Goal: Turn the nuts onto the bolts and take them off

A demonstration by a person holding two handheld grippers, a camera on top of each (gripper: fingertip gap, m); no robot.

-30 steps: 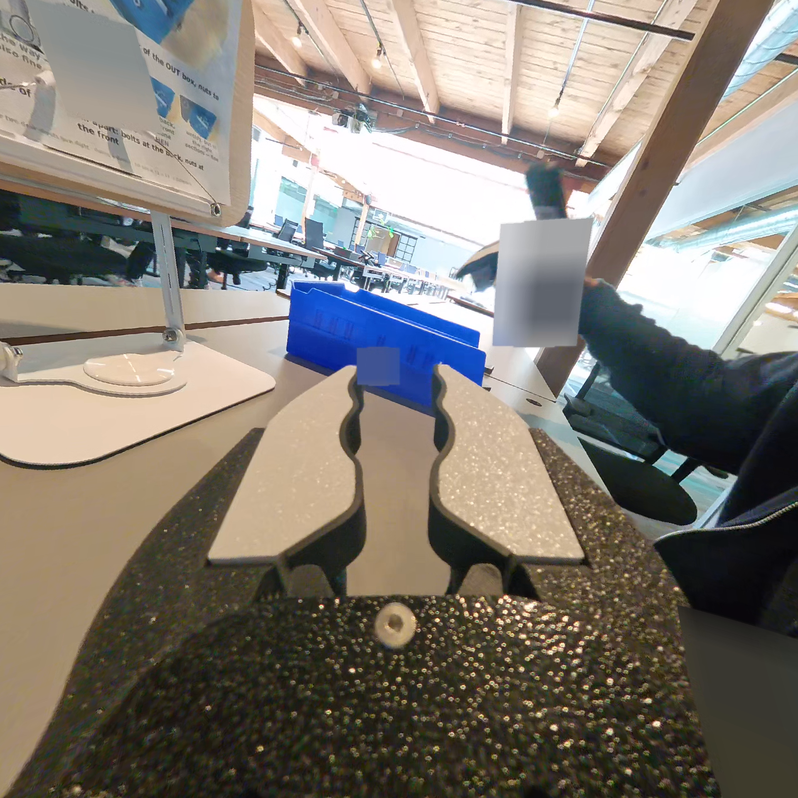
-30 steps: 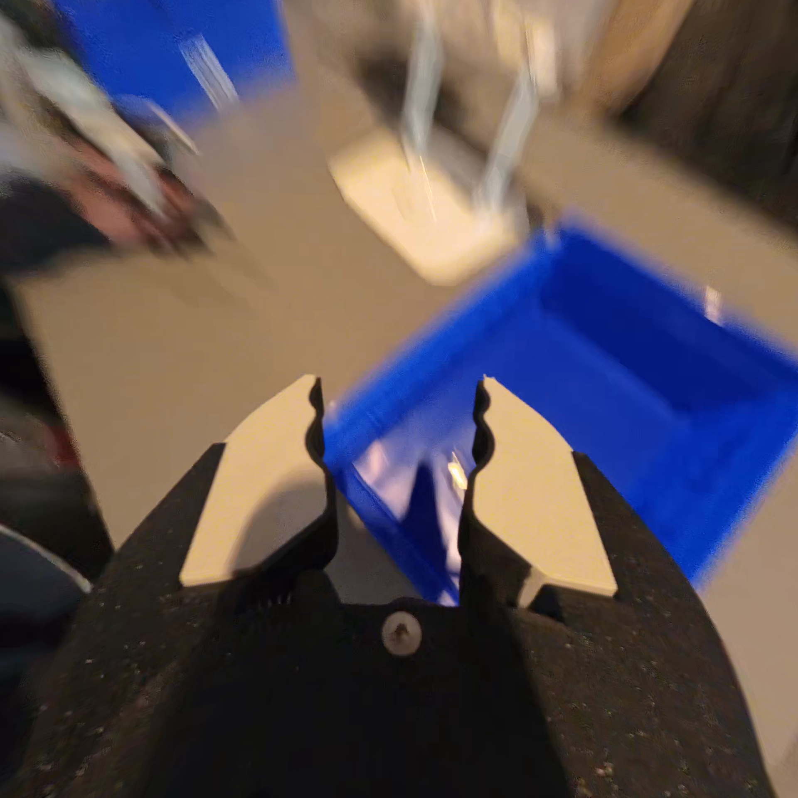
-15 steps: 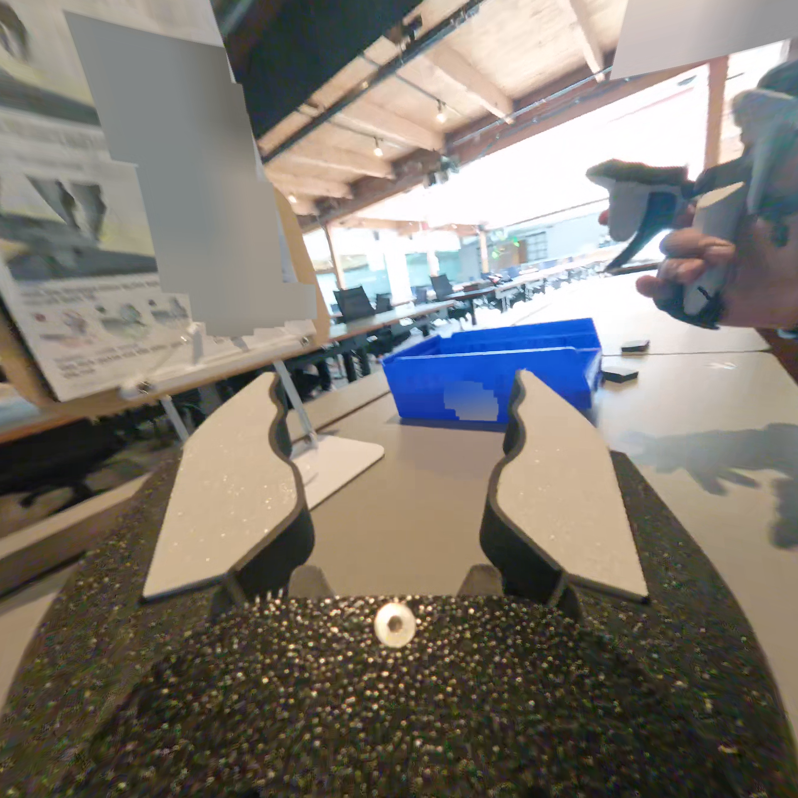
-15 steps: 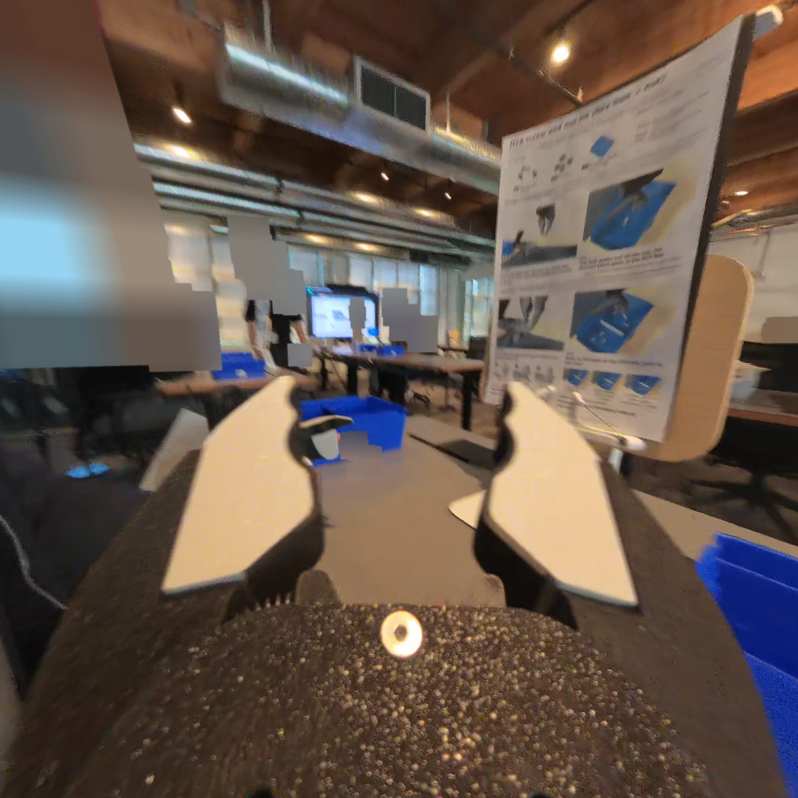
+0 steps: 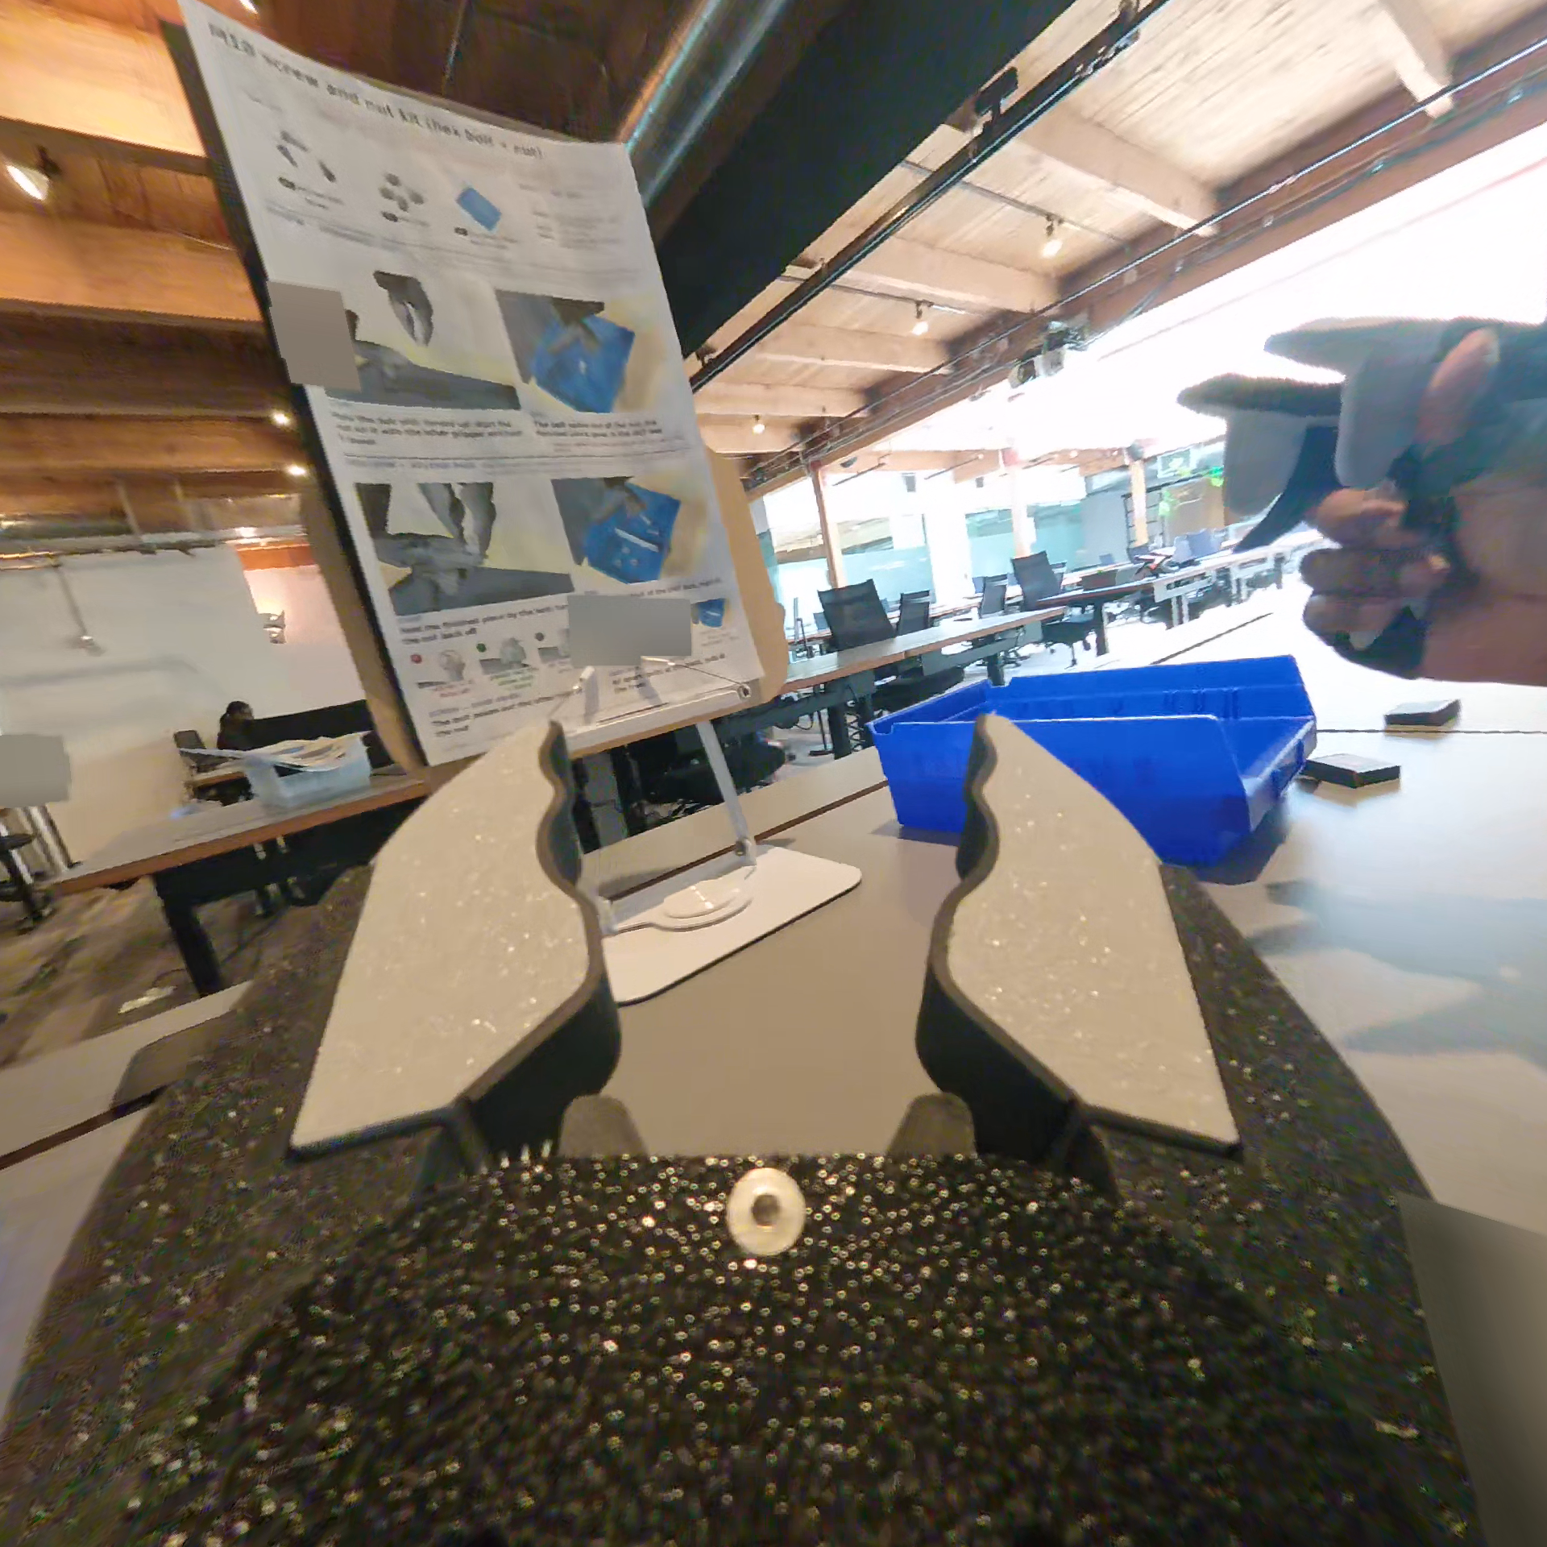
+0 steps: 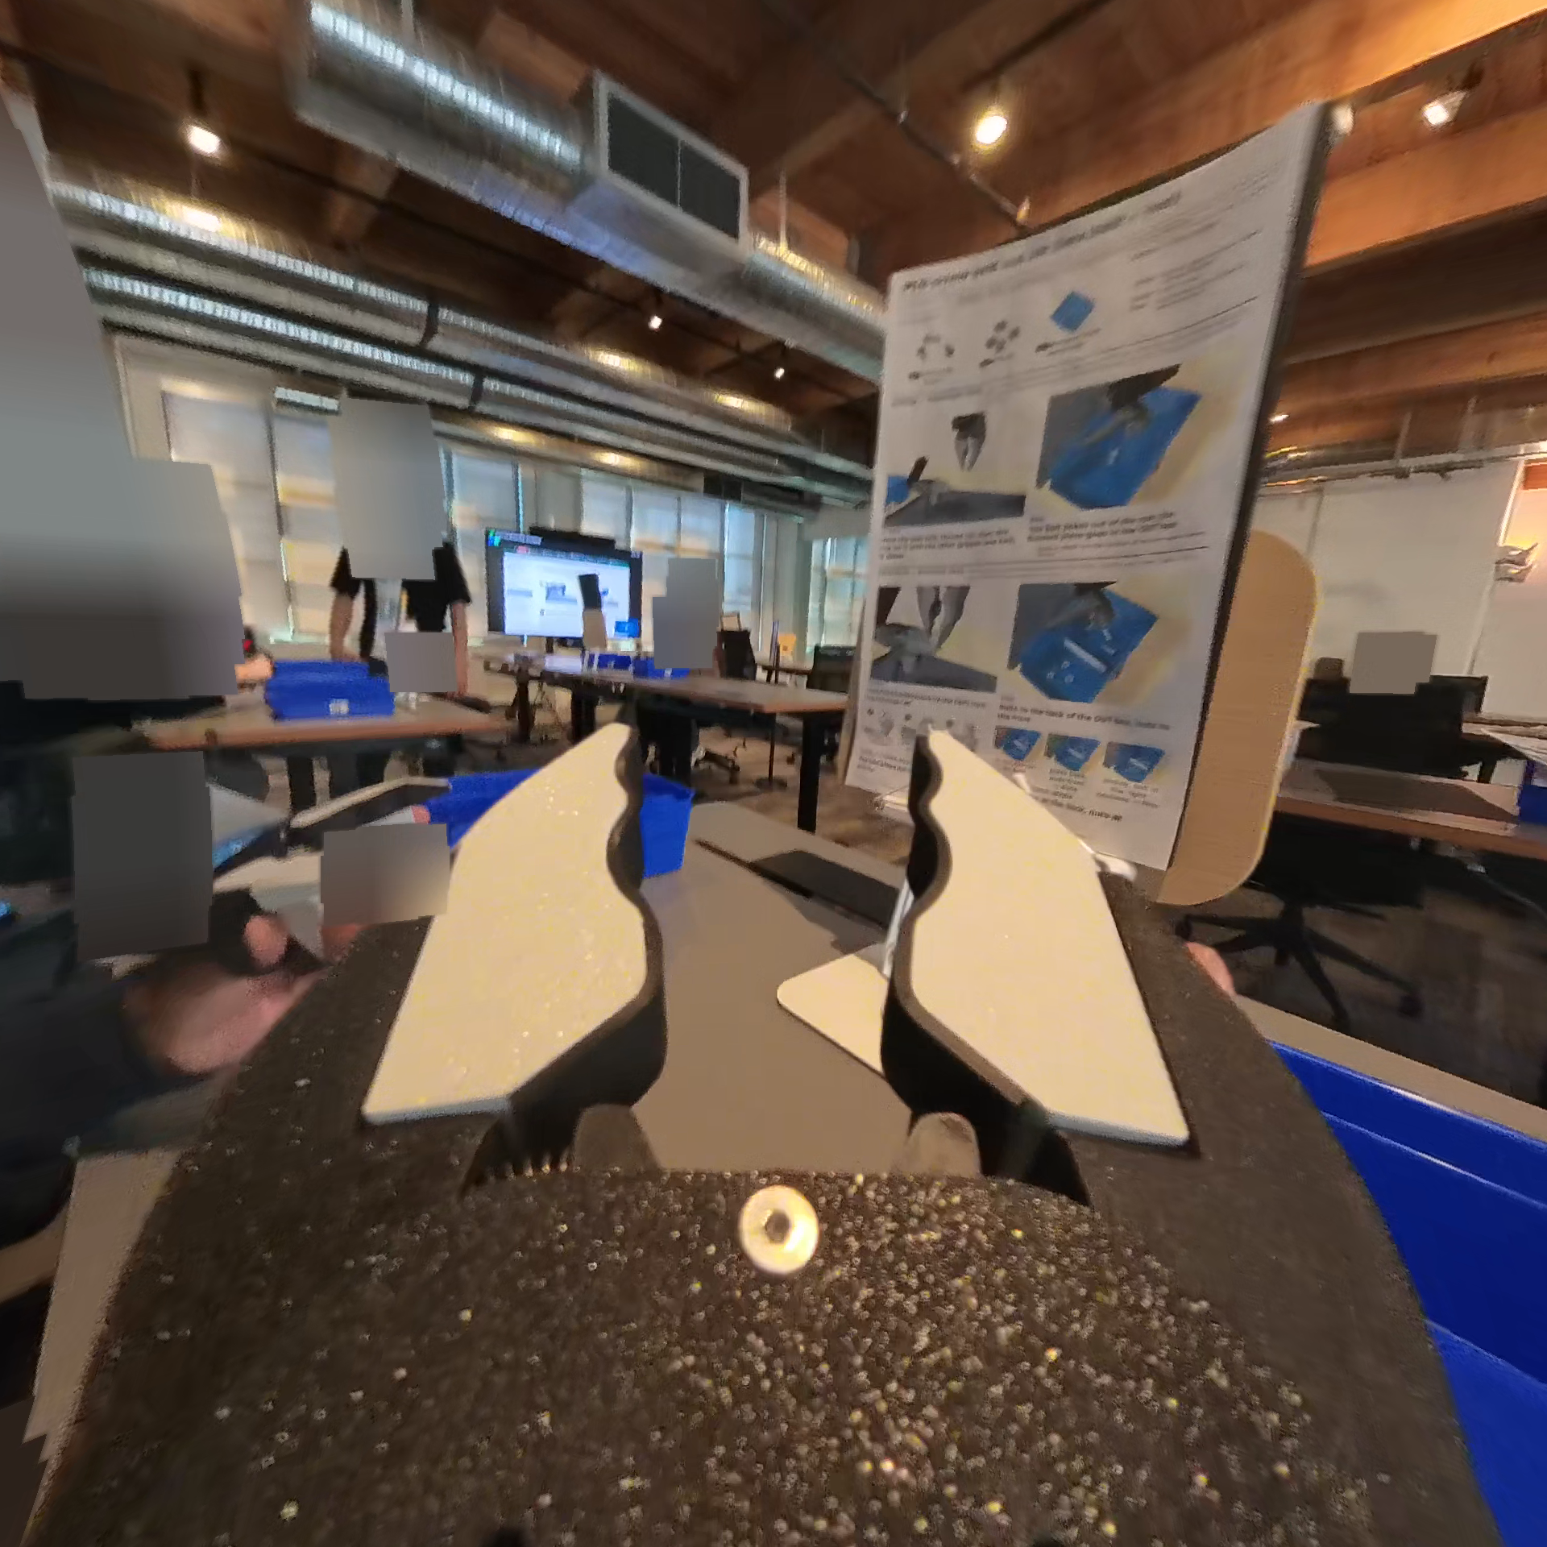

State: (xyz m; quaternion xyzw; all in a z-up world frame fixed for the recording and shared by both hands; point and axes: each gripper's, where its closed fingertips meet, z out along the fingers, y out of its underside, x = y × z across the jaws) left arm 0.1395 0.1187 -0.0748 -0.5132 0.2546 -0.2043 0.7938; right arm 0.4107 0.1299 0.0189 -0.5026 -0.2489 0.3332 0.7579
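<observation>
No nut or bolt shows in either view. My left gripper [image 5: 766, 728] is open and empty, held level above the grey table [image 5: 787, 1038]. A blue bin [image 5: 1113, 753] stands on the table ahead of it, to the right. My right gripper [image 6: 774, 741] is open and empty, also above the table, with the wall of a blue bin [image 6: 1423, 1189] close at its lower right. In the left wrist view the right gripper [image 5: 1289, 435] shows at the upper right, held in a hand [image 5: 1415, 578] above the bin.
An instruction sheet on a wooden board [image 5: 494, 435] stands on a white-based stand [image 5: 737, 912] ahead left; it also shows in the right wrist view [image 6: 1071, 536]. Two small black blocks [image 5: 1352, 768] lie beside the bin. People and office desks stand farther back.
Both grippers swung up from looking down at the table and bin to a level view of the room. The left jaws opened wider; the right jaws stayed open.
</observation>
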